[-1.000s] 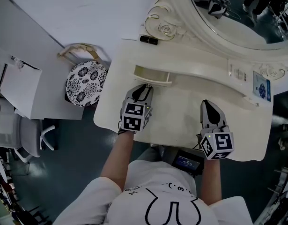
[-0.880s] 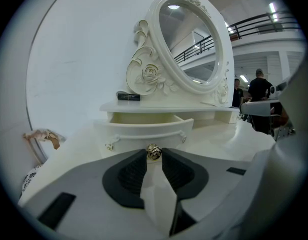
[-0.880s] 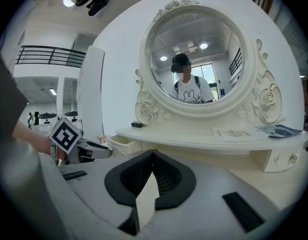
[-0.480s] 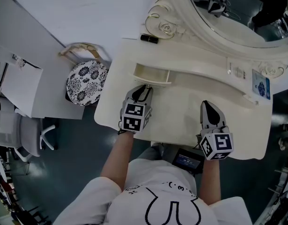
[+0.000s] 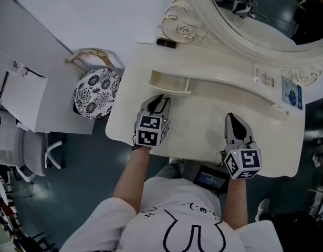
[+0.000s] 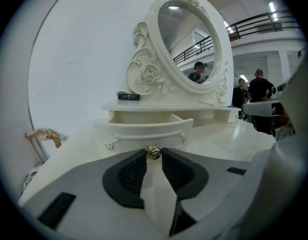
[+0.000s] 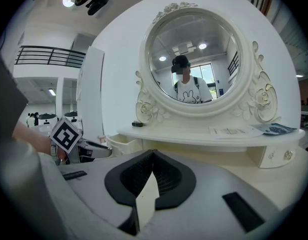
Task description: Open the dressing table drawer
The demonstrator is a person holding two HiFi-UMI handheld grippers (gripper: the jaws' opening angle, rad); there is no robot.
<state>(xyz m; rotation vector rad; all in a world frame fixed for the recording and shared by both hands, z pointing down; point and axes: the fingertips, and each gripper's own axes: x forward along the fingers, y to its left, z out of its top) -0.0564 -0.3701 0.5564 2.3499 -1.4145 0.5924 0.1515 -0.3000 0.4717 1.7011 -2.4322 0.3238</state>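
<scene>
Cream dressing table [image 5: 203,125] fills the head view; its drawer [image 5: 169,83] stands pulled out at rear left, with the left gripper [image 5: 162,96] at its front. Left gripper view: 2 jaws clamped on the drawer's gold knob [image 6: 154,152]. Right gripper view: right gripper [image 7: 152,156] closed tip to tip, empty, facing the mirror [image 7: 194,59].

Cream dressing table [image 5: 203,125]; black tube [image 5: 166,44], leaflets [image 5: 291,95] on upper shelf
</scene>
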